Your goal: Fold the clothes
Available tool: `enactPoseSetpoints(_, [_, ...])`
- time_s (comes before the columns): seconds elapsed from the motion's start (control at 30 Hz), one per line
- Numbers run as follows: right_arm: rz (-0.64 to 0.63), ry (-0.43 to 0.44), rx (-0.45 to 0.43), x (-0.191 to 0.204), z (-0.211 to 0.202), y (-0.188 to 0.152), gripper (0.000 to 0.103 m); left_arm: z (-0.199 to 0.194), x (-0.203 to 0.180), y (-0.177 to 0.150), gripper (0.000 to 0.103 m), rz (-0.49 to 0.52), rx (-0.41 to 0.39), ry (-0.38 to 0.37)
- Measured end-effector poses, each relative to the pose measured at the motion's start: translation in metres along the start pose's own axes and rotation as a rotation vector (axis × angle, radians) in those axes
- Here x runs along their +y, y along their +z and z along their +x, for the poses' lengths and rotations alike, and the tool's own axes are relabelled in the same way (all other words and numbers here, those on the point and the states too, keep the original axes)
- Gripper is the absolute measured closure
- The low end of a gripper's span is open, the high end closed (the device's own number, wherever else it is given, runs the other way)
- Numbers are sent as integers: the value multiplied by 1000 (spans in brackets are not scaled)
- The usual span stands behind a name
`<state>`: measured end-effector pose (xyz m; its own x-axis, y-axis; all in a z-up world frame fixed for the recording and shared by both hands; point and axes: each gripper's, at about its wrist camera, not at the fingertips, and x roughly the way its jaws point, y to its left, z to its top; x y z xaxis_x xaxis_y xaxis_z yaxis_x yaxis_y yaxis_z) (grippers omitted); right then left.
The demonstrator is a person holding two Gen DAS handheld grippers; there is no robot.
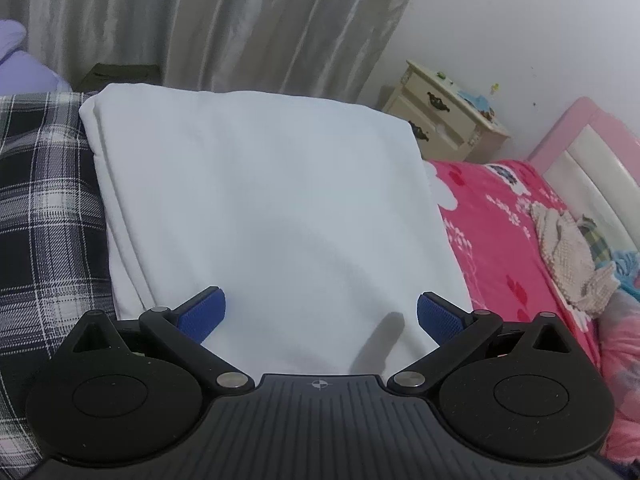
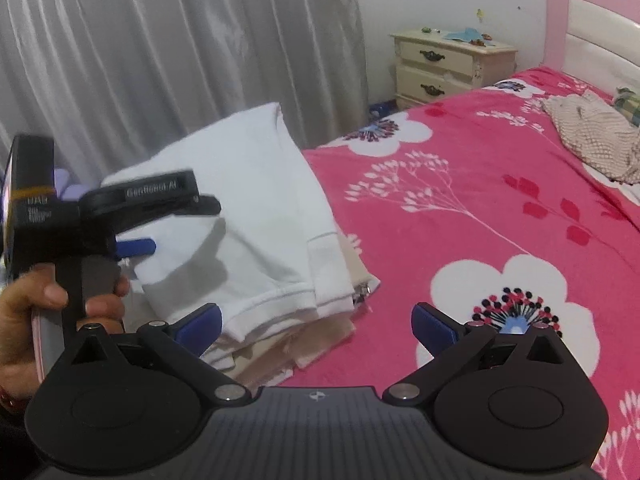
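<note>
both grippers' fingers are released and empty: the left gripper (image 1: 320,316) hovers over the folded white garment (image 1: 272,208), the right gripper (image 2: 316,320) beside its hem, suggesting this fold is finished.

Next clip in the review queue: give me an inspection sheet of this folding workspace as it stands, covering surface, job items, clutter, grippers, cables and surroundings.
Surface: bed with pink floral blanket; plaid cloth along the left side in the left wrist view.
Job's things: folded white garment lies flat on top of a stack; beige folded clothes show beneath it.
Clutter: crumpled beige knit garment near the headboard.
Grippers: left gripper open above the white garment, holding nothing; right gripper open, empty, at the stack's corner.
Cables: nothing seen.
Surroundings: grey curtain, cream nightstand with small items on top, pink headboard.
</note>
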<state>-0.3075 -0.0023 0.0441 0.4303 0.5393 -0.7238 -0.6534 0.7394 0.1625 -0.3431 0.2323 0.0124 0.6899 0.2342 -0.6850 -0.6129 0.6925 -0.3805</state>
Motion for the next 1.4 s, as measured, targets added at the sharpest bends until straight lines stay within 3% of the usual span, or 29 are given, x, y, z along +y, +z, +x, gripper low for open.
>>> enactPoseSetpoints(0.23, [-26,18,0,4,-5,-3,0,0,-4,-2,0,19,0,17])
enactPoseSetpoints(0.43, [76,86,47,-10,-6,-2,0,-5,7,3,0,-37,-25,-19])
enactPoseSetpoints(0.53, [56,27,28,-10,-11,-3,1,-8,17,9,0,-97,-41,-27])
enactPoseSetpoints(0.73, [-41,-91,-61,-5,-10,4,6,-16,13,14,0,-48,-99,-4])
enactPoseSetpoints(0.8, [-82,-131,-66,-1,2,7,13,-19,9,16,0,-27,-122,4])
enactPoseSetpoints(0.9, [-133,-112,-73,5,20,8,23,-19,1,20,0,22,-133,12])
enactPoseSetpoints(1.03, [-273,-6,-86,18,38,12,37,-15,-15,41,0,155,-57,33])
enactPoseSetpoints(1.17, [-478,152,-257,18,41,29,39,-11,-42,70,0,309,-51,80])
enactPoseSetpoints(1.23, [-514,196,-290,12,49,35,39,-8,-59,79,0,371,-62,66])
enactPoseSetpoints(1.3, [-532,228,-288,4,61,36,45,-3,-69,83,0,396,-66,34])
enactPoseSetpoints(1.4, [-534,263,-198,-14,81,23,59,6,-78,85,0,421,-67,22])
